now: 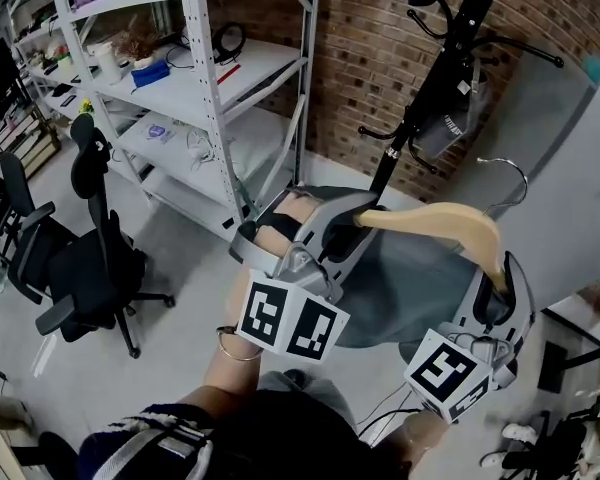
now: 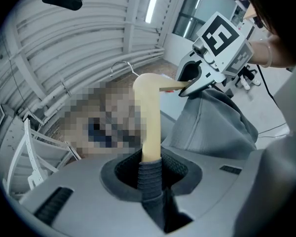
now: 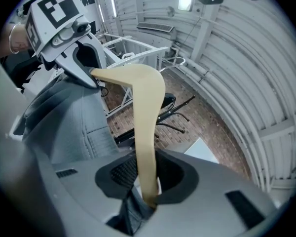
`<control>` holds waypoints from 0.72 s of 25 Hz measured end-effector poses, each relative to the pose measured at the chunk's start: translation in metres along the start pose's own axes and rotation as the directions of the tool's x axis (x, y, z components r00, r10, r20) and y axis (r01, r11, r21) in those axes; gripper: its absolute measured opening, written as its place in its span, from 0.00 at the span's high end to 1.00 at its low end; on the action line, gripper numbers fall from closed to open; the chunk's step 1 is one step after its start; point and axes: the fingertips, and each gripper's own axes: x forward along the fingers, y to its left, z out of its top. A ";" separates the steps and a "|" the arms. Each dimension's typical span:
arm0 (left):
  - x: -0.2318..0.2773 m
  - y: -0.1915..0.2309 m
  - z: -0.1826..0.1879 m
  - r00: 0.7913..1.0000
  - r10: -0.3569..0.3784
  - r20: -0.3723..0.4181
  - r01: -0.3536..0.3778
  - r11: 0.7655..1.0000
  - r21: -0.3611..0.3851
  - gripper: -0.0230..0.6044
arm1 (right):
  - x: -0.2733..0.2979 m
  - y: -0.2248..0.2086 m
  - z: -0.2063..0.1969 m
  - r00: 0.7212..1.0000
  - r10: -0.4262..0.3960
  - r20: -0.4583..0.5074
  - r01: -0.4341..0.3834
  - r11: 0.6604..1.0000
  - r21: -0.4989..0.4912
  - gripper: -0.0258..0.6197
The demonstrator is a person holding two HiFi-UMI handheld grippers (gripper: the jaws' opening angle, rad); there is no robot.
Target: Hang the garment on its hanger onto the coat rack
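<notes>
While left hand-held gripper [image 1: 352, 218] and right hand-held gripper [image 1: 500, 280] pinch the wooden hanger [image 1: 450, 220] by its ends, hook [image 1: 507, 173] points free. Coat rack [image 1: 432, 83], one o'clock.

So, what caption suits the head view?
Left claw and right claw clamp the ends of a cream wooden hanger carrying a grey fabric garment, facing a black metal coat rack.

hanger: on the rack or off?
Off. Its hook hangs free beside the rack; left gripper and right gripper each clamp one end of the hanger.
</notes>
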 end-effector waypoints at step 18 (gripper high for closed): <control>0.131 0.030 -0.054 1.000 0.021 -0.019 -0.021 1.000 -0.008 0.83 | 0.149 0.005 -0.014 0.999 0.016 0.032 -0.017 1.000 0.021 0.82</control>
